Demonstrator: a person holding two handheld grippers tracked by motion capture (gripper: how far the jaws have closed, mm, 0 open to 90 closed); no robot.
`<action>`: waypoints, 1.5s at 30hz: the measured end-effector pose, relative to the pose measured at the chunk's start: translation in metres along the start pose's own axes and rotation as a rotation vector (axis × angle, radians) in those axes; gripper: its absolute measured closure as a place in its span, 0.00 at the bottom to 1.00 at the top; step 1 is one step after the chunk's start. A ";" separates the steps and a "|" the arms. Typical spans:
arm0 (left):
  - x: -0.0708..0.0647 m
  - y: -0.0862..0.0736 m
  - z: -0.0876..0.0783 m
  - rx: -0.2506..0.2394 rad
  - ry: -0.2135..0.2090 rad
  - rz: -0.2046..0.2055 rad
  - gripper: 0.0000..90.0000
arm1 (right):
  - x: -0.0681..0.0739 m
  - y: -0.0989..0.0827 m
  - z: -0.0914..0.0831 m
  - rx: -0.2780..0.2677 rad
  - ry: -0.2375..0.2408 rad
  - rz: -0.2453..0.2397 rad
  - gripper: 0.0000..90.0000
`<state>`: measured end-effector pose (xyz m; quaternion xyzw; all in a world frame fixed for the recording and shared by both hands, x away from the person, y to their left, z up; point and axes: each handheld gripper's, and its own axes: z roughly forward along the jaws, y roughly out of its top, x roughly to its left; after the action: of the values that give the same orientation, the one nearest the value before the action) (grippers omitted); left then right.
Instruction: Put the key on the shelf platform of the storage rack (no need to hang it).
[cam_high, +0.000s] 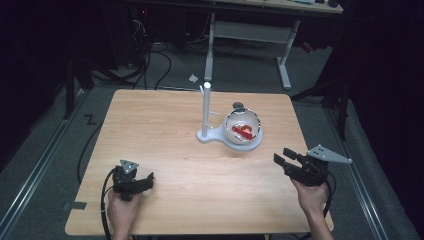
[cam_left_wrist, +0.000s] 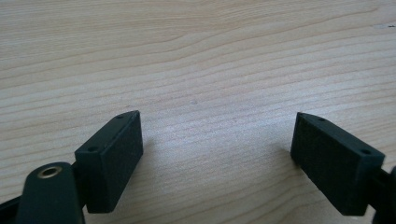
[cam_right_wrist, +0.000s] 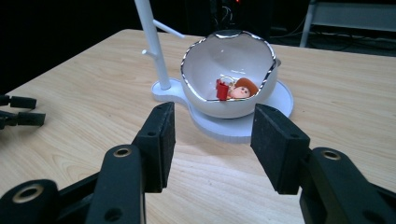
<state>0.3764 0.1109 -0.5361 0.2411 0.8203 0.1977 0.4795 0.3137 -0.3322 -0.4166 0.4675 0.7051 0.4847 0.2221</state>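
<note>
A white eggshell-shaped bowl (cam_high: 243, 127) (cam_right_wrist: 227, 74) with a jagged rim sits on a white stand base (cam_high: 216, 135) (cam_right_wrist: 279, 101) with an upright post (cam_high: 205, 107) (cam_right_wrist: 152, 42). Inside lies a small red and orange toy figure (cam_high: 243, 131) (cam_right_wrist: 233, 88). My right gripper (cam_high: 283, 159) (cam_right_wrist: 212, 144) is open, near the table's right front, jaws pointing at the bowl from a short distance. My left gripper (cam_high: 149, 181) (cam_left_wrist: 217, 161) is open and low over bare wood at the front left, nothing between its jaws.
The wooden table (cam_high: 165, 145) stands on a grey floor. Cables (cam_high: 150, 65) and a white desk frame (cam_high: 285, 55) lie beyond the far edge. In the right gripper view the left gripper's jaw tips (cam_right_wrist: 21, 109) show at the left edge.
</note>
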 end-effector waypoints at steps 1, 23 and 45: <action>0.000 0.000 0.000 -0.001 0.001 -0.001 0.19 | 0.001 -0.001 0.001 0.000 0.004 0.000 0.56; -0.001 0.000 0.000 0.000 0.003 -0.006 0.19 | 0.016 -0.009 0.028 0.012 0.049 -0.011 0.58; 0.000 0.000 0.000 0.000 0.000 -0.001 0.19 | 0.021 -0.030 0.069 0.089 0.061 -0.026 0.62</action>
<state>0.3765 0.1103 -0.5362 0.2405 0.8205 0.1976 0.4795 0.3438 -0.2835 -0.4701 0.4527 0.7384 0.4639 0.1860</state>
